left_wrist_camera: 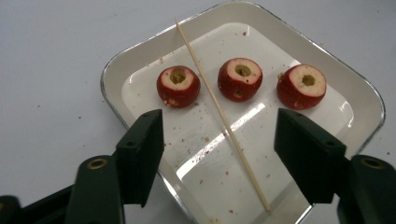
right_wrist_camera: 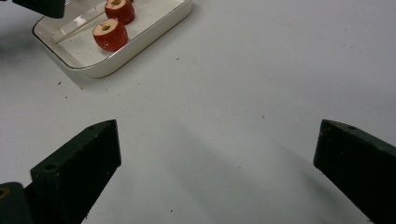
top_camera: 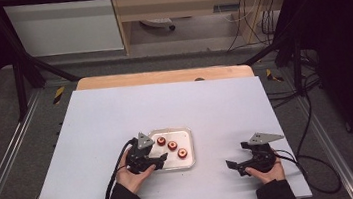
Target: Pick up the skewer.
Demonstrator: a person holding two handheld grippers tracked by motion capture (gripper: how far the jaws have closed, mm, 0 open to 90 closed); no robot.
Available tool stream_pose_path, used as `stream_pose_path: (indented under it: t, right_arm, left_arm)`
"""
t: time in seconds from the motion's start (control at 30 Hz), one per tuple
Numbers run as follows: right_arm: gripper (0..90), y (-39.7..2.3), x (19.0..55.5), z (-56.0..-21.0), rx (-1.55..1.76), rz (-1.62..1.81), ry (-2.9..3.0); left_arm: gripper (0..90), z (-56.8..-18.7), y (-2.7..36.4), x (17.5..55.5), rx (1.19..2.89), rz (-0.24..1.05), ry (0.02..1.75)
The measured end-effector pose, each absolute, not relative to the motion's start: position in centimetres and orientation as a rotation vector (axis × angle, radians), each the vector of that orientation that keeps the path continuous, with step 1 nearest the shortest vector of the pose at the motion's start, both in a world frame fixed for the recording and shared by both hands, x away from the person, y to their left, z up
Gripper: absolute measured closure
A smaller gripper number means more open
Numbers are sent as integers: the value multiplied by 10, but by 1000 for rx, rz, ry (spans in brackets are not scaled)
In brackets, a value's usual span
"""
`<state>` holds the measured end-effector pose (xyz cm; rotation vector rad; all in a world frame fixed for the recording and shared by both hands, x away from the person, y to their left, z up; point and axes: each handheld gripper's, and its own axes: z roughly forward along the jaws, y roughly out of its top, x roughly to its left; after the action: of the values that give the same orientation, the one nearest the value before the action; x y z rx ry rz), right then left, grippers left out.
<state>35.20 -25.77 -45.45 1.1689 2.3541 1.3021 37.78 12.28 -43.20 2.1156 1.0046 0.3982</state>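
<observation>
A white tray (top_camera: 191, 148) in the middle of the table holds three red cored fruit pieces (top_camera: 172, 145) in a row. In the left gripper view they lie at the left (left_wrist_camera: 178, 86), middle (left_wrist_camera: 240, 79) and right (left_wrist_camera: 301, 86), with a thin wooden skewer (left_wrist_camera: 219, 109) lying across the tray (left_wrist_camera: 112, 70). My left gripper (left_wrist_camera: 219, 126) hovers at the tray's near left part (top_camera: 161, 161), open, its jaws on either side of the skewer without touching it. My right gripper (top_camera: 236, 155) is open over bare table, right of the tray, with nothing between its jaws (right_wrist_camera: 217, 140).
The white table top (top_camera: 116, 116) has free room all around the tray. In the right gripper view the tray (right_wrist_camera: 140, 44) lies at the far upper left with two fruit pieces (right_wrist_camera: 109, 34) and the skewer (right_wrist_camera: 79, 28). Small red crumbs dot the tray and table.
</observation>
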Motion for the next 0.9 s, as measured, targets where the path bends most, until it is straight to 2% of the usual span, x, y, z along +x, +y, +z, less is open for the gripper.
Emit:
stream_pose_path:
  t: [0.03,0.2,0.53,0.73,0.9]
  right_arm:
    - [12,-258,352,-455,1169,1302,2354]
    - [13,-257,352,-454,1173,1302,2356]
    - [13,-257,352,-454,1171,1302,2357]
    - [13,-257,352,-454,1169,1304,2357]
    - [13,-257,352,-454,1167,1304,2357]
  left_arm:
    - [359,-433,122,379,2107,397,1011]
    - [483,-437,116,382,2096,400,1039]
    - [662,-444,106,380,2093,414,1065]
    - [745,-446,101,377,2082,438,1089]
    - [772,-447,97,376,2077,442,1108]
